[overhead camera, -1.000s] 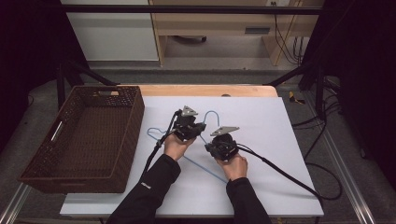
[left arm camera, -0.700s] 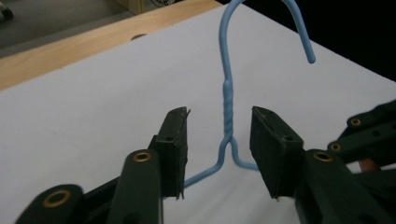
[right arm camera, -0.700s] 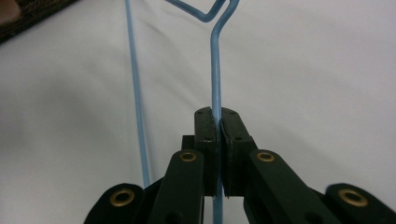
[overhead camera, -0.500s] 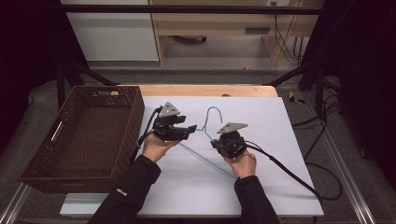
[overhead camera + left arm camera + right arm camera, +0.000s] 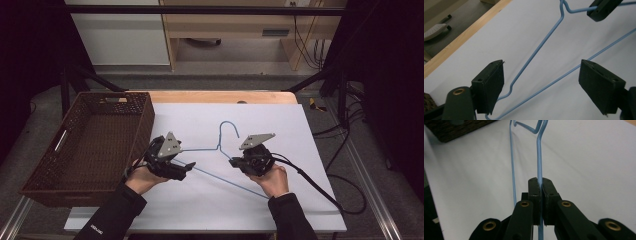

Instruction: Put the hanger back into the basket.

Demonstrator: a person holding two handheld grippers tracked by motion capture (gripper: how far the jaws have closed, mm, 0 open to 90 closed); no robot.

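Observation:
A light-blue wire hanger (image 5: 218, 148) lies on the white table top (image 5: 295, 135), its hook pointing away from me. My right gripper (image 5: 233, 161) is shut on the hanger's right sloping arm, just below the neck; in the right gripper view the wire (image 5: 539, 152) runs straight out from between the closed jaws of the gripper (image 5: 540, 185). My left gripper (image 5: 189, 169) is at the hanger's left corner. In the left gripper view this gripper (image 5: 544, 86) stands wide open, with both hanger wires (image 5: 536, 52) passing between the jaws untouched.
A dark brown wicker basket (image 5: 145, 125) stands at the table's left, close to my left hand. A wooden strip (image 5: 220, 96) edges the far side of the table. The right gripper's black cable (image 5: 320, 190) trails off to the right edge.
My left gripper has moved left and nearer to me, out to the hanger's left corner. The right gripper drifted slightly right, still clamped on the wire.

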